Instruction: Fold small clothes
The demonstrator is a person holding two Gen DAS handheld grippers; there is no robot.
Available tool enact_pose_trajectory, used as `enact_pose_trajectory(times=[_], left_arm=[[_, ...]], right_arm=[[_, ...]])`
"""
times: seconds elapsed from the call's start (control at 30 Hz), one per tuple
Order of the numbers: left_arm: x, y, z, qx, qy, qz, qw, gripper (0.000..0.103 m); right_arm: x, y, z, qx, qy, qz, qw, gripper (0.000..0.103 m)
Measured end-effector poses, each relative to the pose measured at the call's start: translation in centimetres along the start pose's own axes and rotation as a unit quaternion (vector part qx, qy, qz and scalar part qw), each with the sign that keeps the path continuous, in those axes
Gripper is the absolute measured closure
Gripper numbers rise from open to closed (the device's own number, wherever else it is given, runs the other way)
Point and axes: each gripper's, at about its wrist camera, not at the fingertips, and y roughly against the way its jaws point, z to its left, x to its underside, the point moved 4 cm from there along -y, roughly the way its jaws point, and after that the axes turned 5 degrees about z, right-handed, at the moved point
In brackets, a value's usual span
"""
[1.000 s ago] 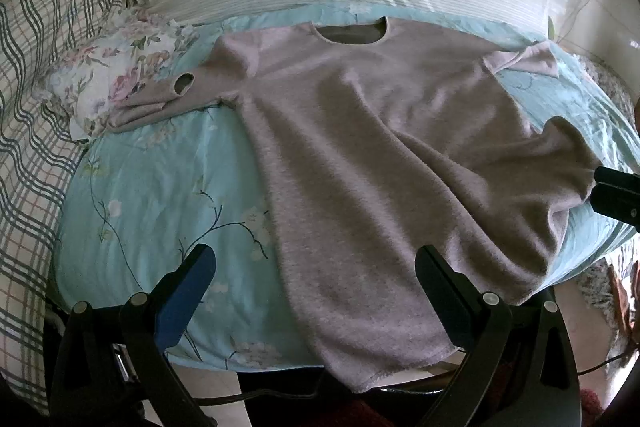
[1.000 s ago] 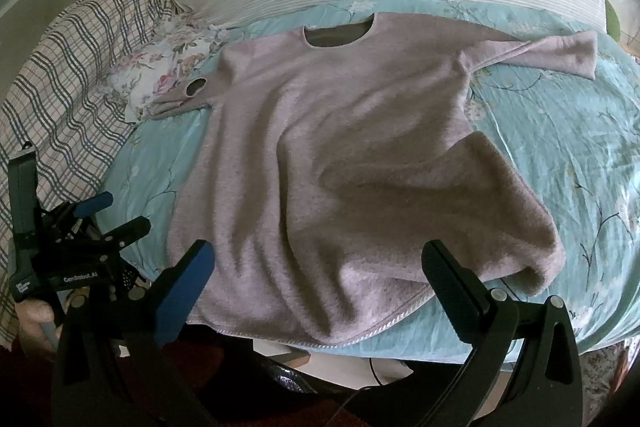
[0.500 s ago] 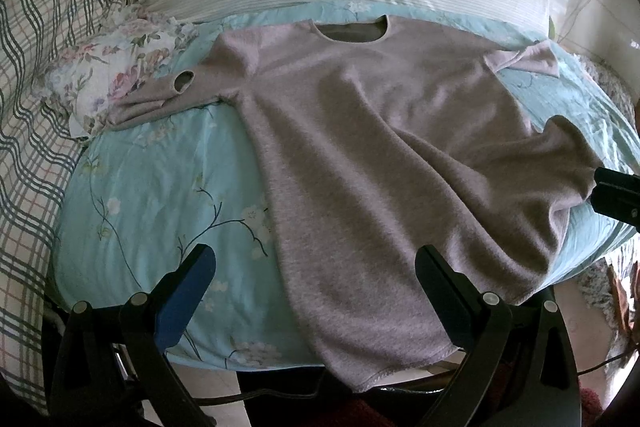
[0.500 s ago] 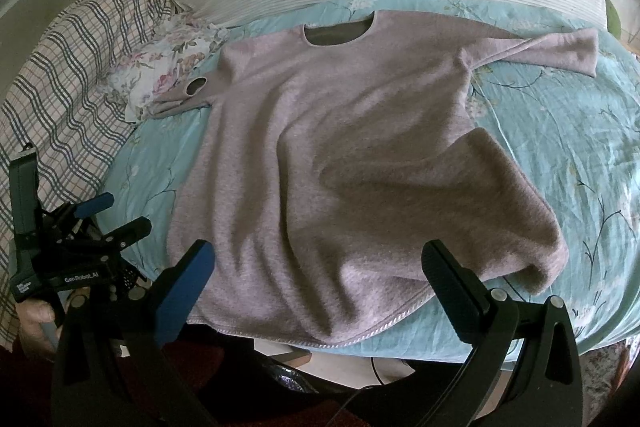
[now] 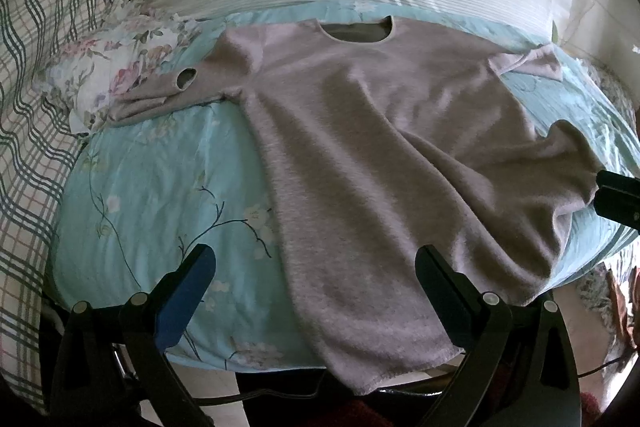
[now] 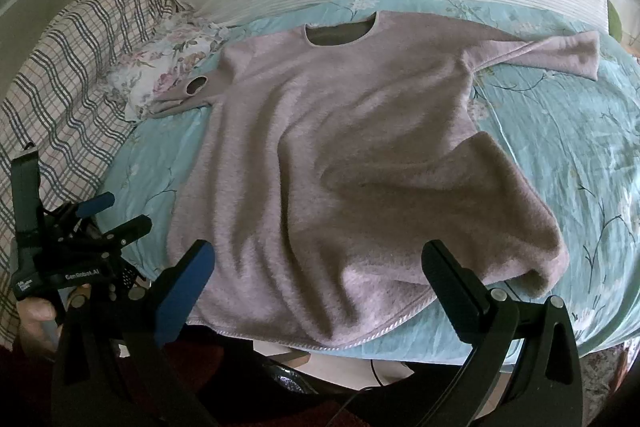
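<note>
On floral bedsheet (image 5: 152, 187) | pink sweater (image 5: 380, 155) spread | both tools agape

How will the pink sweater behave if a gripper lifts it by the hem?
The pink sweater will probably sag and drape: its bunched right corner and ripples suggest soft fabric. Its fuzzy knit likely grips the blue floral sheet, dragging rather than sliding. Both grippers hover open.
</note>
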Motion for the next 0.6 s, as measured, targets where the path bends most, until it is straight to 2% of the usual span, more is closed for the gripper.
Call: enact_pose_trajectory(times=[0.23,0.43,0.6], left_arm=[[0.0,-0.5,0.0,0.015,0.005,0.026,0.9995,0.003],[-0.6,-1.0,-0.1,0.007,-0.004,0.015,0.9999,0.003],[-1.8,-1.7,-0.2,0.005,-0.01,-0.002,0.9999,0.003]], right_arm=[[-0.3,-0.2,0.1,0.005,0.013,-0.019,1.0,0.0],[-0.9,-0.2,0.0,-0.002,0.011,-0.029,1.0,0.0],[-2.8,-0.7,-2.1,0.039,0.005,0.001,0.999,0.0]])
